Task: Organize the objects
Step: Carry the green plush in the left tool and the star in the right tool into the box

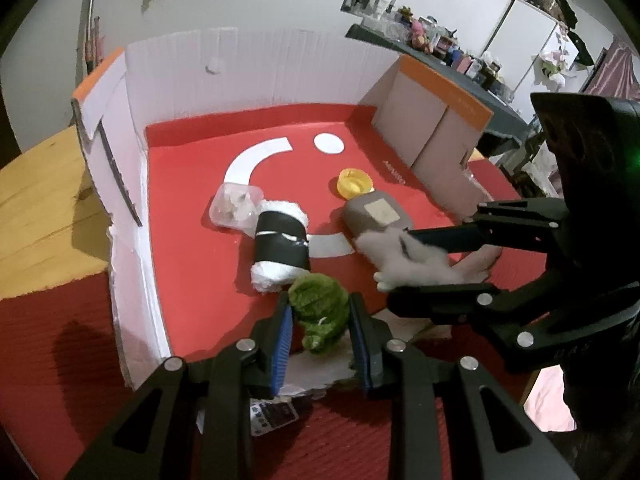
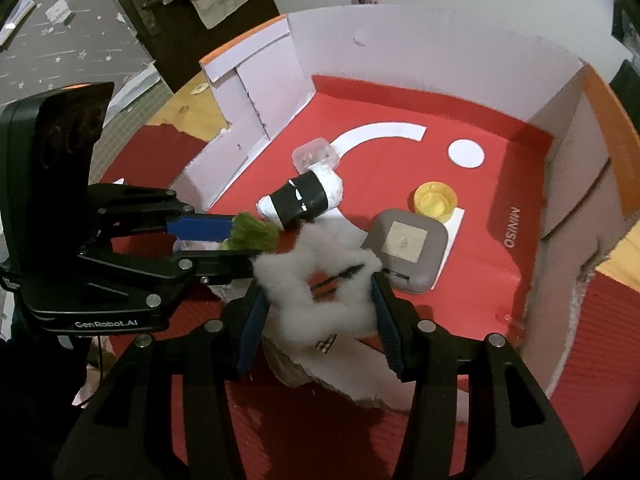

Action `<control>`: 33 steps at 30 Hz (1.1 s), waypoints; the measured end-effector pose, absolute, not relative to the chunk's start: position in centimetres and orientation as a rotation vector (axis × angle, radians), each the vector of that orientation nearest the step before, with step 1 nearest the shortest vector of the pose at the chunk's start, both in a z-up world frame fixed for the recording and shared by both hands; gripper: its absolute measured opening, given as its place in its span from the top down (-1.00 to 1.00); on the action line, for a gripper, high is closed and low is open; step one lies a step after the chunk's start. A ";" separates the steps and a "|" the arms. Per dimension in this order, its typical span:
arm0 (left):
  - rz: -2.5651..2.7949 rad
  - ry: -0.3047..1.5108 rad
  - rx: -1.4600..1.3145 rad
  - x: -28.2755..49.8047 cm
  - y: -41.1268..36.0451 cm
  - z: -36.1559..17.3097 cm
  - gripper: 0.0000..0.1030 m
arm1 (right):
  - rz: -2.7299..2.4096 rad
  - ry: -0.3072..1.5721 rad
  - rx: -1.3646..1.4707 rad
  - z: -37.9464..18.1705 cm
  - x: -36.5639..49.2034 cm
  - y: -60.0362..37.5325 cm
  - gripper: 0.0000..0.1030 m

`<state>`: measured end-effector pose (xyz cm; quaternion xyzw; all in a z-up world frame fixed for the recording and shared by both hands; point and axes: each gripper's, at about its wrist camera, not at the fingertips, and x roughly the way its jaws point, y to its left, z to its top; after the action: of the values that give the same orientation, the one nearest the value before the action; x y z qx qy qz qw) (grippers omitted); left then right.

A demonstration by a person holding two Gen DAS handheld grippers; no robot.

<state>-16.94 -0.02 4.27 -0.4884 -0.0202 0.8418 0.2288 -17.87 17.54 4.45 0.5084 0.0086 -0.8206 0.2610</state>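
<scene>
My left gripper (image 1: 320,314) is shut on a small green plush toy (image 1: 316,300) just above the near edge of the red floor of a cardboard box (image 1: 280,68). To its right, my right gripper (image 1: 404,264) is shut on a white fluffy plush toy (image 1: 416,268). In the right wrist view the right gripper (image 2: 318,288) grips the white plush (image 2: 288,276) over the box's torn front edge, and the left gripper (image 2: 244,242) holds the green plush (image 2: 252,236) beside it. Both toys hang over the box floor.
On the box floor lie a white roll with a black band (image 1: 280,248), a clear plastic tub (image 1: 236,210), a yellow cap (image 1: 354,182) and a grey square case (image 1: 376,220). The box (image 2: 420,40) has walls on three sides. It stands on a red mat (image 1: 60,340) on a wooden table (image 1: 44,200).
</scene>
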 end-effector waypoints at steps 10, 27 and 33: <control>2.296 -0.017 -1.372 -17.8 0.1 3.8 0.45 | -2.187 0.031 1.395 3.7 -18.7 17.0 0.06; 2.371 0.029 -1.374 -17.7 1.0 3.8 0.45 | -2.307 0.068 1.413 4.7 -19.7 19.0 0.06; 2.374 0.030 -1.372 -17.5 1.1 3.7 0.44 | -2.188 0.043 1.426 3.9 -19.2 18.0 0.07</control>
<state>-17.54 1.11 3.74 -0.4903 0.0107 0.8486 0.1984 -19.24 18.01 3.92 0.5270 0.0161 -0.8084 0.2617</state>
